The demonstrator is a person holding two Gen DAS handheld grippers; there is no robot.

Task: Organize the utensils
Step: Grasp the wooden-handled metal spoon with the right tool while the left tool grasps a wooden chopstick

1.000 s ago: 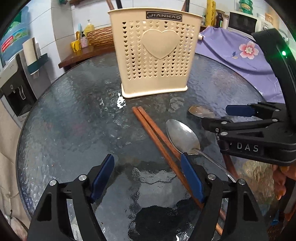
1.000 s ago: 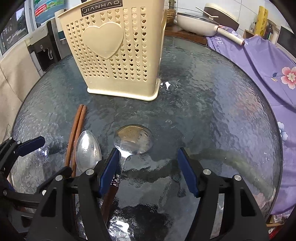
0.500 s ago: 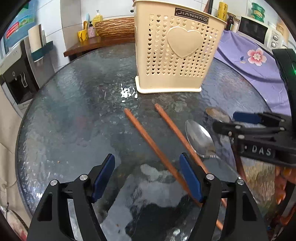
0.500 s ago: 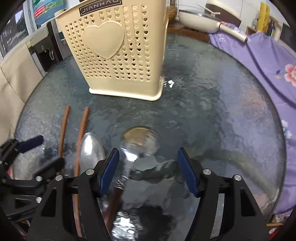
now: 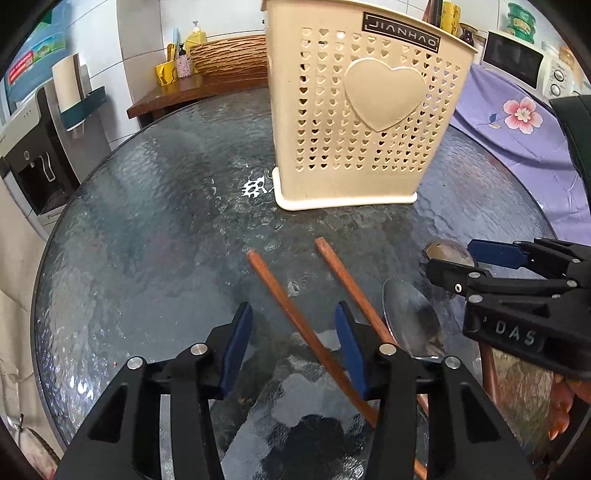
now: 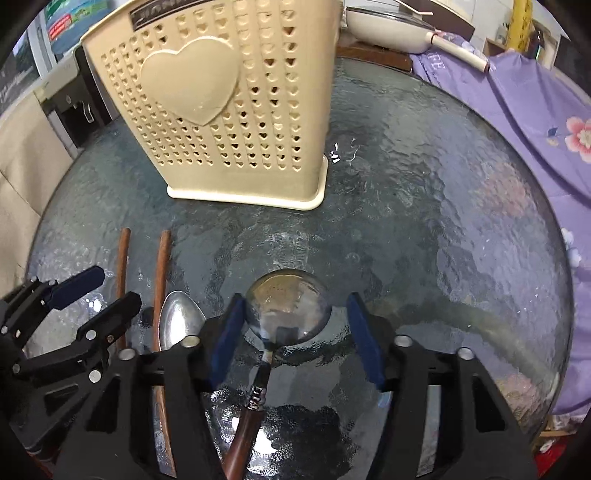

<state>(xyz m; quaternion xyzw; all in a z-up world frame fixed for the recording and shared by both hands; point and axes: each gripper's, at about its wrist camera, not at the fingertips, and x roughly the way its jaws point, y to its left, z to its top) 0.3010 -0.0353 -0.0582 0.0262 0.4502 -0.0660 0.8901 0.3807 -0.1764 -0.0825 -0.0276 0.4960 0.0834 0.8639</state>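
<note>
A cream perforated utensil holder (image 5: 365, 118) with a heart stands upright on the round glass table (image 5: 147, 221); it also shows in the right wrist view (image 6: 236, 110). Two brown chopsticks lie apart on the glass. My left gripper (image 5: 293, 347) is open, low over the table, with the left chopstick (image 5: 291, 314) between its fingers; the other chopstick (image 5: 351, 291) lies just outside. A steel spoon (image 5: 410, 321) lies to the right. My right gripper (image 6: 295, 339) is open around the neck of a wooden-handled ladle spoon (image 6: 288, 306).
A purple flowered cloth (image 5: 517, 122) covers furniture at the right. A wooden shelf (image 5: 192, 92) with a basket and bottles stands behind the table. A water dispenser (image 5: 33, 147) stands at the left. A pan (image 6: 391, 26) sits at the back.
The two chopsticks, side by side a second ago, now lie apart. My left gripper has narrowed and moved forward over the left chopstick. My right gripper has moved forward around the ladle spoon.
</note>
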